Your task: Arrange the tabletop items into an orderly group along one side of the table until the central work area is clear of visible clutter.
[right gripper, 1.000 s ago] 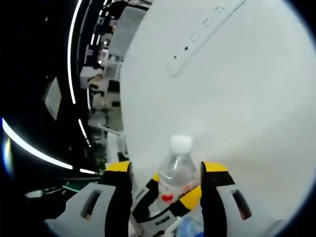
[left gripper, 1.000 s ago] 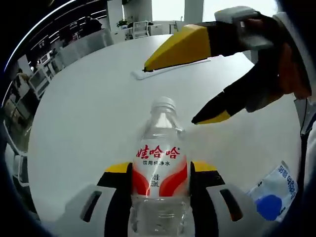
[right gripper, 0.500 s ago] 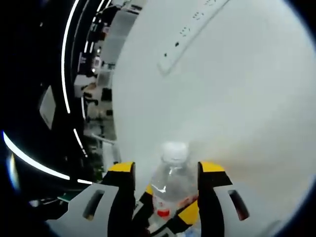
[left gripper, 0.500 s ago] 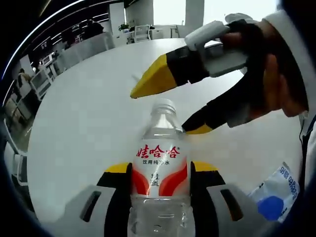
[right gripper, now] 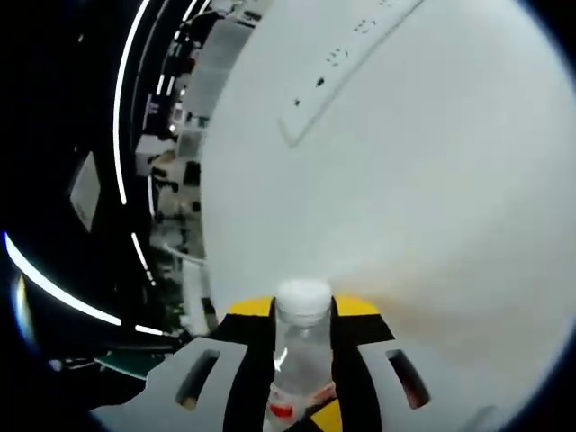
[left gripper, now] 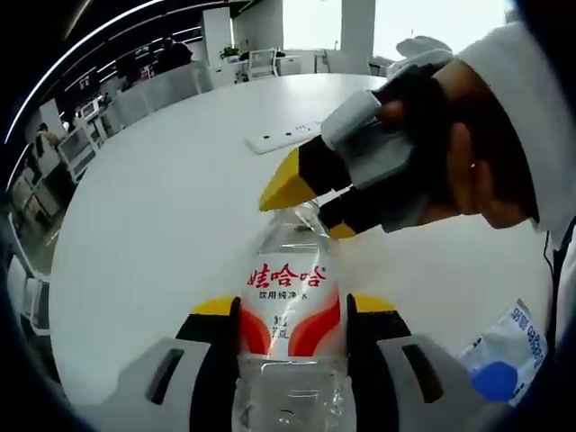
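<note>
**Two tongs on one bottle**

Left tongs [left gripper: 292,328] are closed on the body of the water bottle [left gripper: 290,315], holding it up above the white surface [left gripper: 162,216]. The bottle stands straight up between the jaws, cap end away from them. Right tongs [left gripper: 310,202] come in from the right, held in a person's hand [left gripper: 468,153], and have closed around the cap [right gripper: 303,300]. A blue and white packet [left gripper: 504,355] lies at the right. A white power strip [left gripper: 283,137] sits further off.
</note>
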Action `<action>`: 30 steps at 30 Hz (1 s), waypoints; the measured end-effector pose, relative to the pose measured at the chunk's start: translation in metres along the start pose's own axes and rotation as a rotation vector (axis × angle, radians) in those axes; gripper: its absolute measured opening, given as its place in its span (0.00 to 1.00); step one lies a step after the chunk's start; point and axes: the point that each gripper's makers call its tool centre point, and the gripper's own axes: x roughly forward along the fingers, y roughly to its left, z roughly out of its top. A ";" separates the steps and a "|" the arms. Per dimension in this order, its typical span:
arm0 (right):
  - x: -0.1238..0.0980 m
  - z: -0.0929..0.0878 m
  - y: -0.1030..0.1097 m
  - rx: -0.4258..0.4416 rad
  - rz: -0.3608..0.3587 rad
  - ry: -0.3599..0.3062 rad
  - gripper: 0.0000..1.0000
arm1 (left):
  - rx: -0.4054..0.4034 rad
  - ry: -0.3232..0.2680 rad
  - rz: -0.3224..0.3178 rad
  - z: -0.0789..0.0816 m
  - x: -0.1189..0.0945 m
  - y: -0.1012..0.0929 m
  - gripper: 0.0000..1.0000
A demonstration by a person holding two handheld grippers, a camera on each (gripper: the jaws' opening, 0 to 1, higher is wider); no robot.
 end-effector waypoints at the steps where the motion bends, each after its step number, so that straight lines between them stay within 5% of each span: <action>1: 0.001 0.001 0.000 0.001 -0.003 -0.004 0.21 | 0.000 0.000 0.000 0.000 0.000 0.000 0.47; 6: 0.010 0.003 0.005 -0.118 0.029 0.025 0.19 | -0.006 -0.007 0.003 0.000 -0.001 -0.001 0.47; 19: -0.026 0.008 0.027 -0.135 0.110 -0.024 0.17 | 0.004 0.091 0.008 0.001 -0.004 -0.012 0.45; 24: -0.043 0.012 0.056 -0.233 0.201 -0.029 0.17 | -0.010 0.040 0.029 0.017 -0.022 -0.014 0.43; 28: -0.062 0.014 0.084 -0.285 0.287 -0.042 0.17 | -0.023 -0.064 0.046 0.046 -0.047 -0.011 0.43; 30: -0.077 0.008 0.102 -0.391 0.338 -0.014 0.17 | -0.065 -0.103 0.035 0.055 -0.062 -0.016 0.43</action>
